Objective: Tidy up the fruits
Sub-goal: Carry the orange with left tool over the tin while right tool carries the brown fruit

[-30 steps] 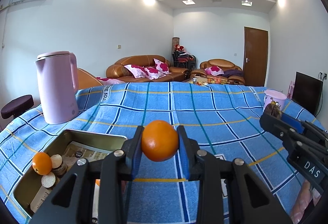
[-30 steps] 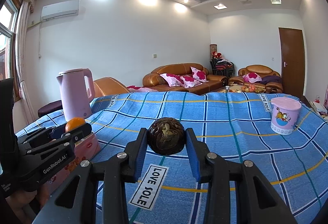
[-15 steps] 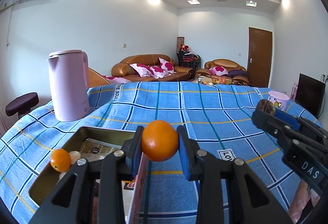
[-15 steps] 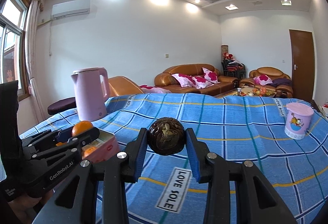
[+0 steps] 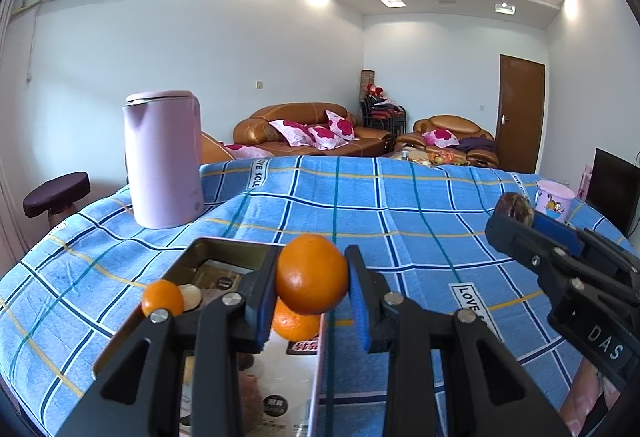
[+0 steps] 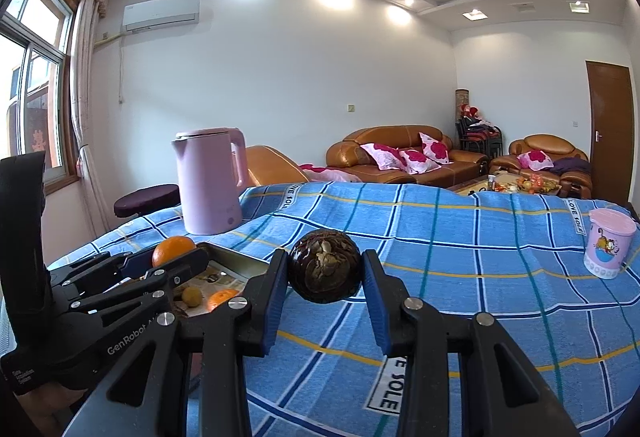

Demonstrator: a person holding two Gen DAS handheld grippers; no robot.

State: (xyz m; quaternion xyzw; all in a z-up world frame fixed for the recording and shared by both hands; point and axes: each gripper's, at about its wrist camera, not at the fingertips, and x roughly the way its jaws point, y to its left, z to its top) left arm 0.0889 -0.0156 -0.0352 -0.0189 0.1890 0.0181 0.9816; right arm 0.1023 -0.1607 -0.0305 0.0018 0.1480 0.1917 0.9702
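Note:
My left gripper (image 5: pixel 312 287) is shut on an orange (image 5: pixel 311 279), held above the near right part of an open metal tin (image 5: pixel 188 257). The tin lies on the blue checked cloth and holds another orange (image 5: pixel 294 325), a small orange (image 5: pixel 162 297) at its left rim, a pale round piece (image 5: pixel 190 295) and printed packets. My right gripper (image 6: pixel 325 277) is shut on a dark brown round fruit (image 6: pixel 325 271), held over the cloth to the right of the tin (image 6: pixel 236 263). Each gripper shows at the edge of the other's view, the left gripper (image 6: pixel 176 261) and the right gripper (image 5: pixel 516 217).
A tall pink kettle (image 5: pixel 162 161) stands on the cloth behind the tin. A small pink lidded cup (image 6: pixel 610 243) sits at the far right of the table. Brown sofas, a stool (image 5: pixel 56 193) and a door lie beyond the table edge.
Both grippers have shifted across the table with their fruit still held. In the left wrist view the tin and kettle slid right, so the held orange now hangs over the tin.

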